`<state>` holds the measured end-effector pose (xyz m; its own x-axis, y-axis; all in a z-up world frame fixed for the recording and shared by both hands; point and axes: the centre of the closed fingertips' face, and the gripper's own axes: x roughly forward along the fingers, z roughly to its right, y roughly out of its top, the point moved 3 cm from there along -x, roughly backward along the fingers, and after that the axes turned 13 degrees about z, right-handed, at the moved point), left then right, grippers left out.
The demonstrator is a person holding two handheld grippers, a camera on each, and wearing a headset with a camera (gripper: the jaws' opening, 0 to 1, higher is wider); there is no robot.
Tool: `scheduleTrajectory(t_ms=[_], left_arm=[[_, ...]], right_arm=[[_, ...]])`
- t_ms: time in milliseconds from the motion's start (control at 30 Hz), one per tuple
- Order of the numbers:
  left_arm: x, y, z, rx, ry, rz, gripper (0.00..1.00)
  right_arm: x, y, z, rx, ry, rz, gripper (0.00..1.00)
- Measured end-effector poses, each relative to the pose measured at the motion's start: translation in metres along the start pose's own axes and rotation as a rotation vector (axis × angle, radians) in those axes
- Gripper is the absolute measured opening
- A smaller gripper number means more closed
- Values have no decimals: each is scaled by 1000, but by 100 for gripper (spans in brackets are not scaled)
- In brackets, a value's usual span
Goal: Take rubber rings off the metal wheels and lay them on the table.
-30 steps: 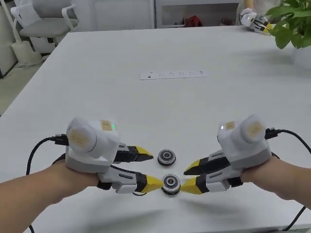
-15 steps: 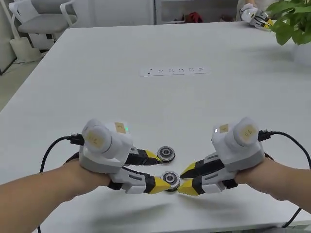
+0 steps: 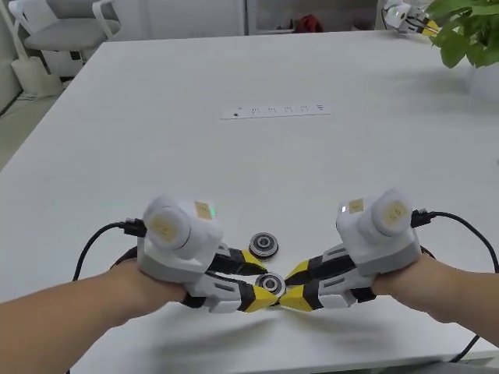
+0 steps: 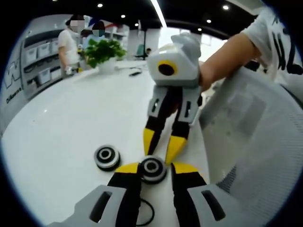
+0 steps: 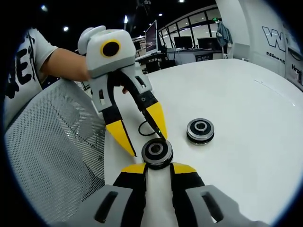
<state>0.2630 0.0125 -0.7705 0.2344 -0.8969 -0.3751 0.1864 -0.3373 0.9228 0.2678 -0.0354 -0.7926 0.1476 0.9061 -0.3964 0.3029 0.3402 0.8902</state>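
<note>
Two small metal wheels with black rubber rims lie near the table's front edge. The nearer wheel (image 3: 270,284) (image 4: 152,169) (image 5: 157,152) sits between both grippers. My left gripper (image 3: 259,282) (image 4: 156,168) (image 5: 142,131) comes from the left, its yellow-tipped jaws shut on that wheel across its width. My right gripper (image 3: 291,284) (image 5: 159,169) (image 4: 161,150) faces it, jaws slightly apart, tips at the wheel's other rim. The second wheel (image 3: 263,244) (image 4: 107,157) (image 5: 200,130) lies free just beyond. A loose thin black rubber ring (image 4: 144,213) (image 5: 141,127) lies on the table under the left gripper.
A white power strip (image 3: 270,111) lies mid-table. A potted plant (image 3: 468,31) stands at the back right, with another gripper device (image 3: 405,14) beside it. The table's front edge (image 3: 234,358) is close below the grippers. A mesh chair back (image 4: 255,132) is behind me.
Both grippers have drawn together around the nearer wheel. The left jaws, wide apart a second ago, have narrowed onto it. The second wheel has stayed in place.
</note>
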Motion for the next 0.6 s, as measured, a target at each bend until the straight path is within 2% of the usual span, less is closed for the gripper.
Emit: scheduleTrajectory(t_ms=[133,233,600], left_arm=[[3,-3,0,3,1,-15,23],[3,-2,-2,3,12,-8,21],[3,-3,-4,55,55,-14,14]], right_arm=[[0,0,1,-2,0,2,16],[0,0,1,-2,-1,4,15],[0,0,1,-28,-7,-1,15]])
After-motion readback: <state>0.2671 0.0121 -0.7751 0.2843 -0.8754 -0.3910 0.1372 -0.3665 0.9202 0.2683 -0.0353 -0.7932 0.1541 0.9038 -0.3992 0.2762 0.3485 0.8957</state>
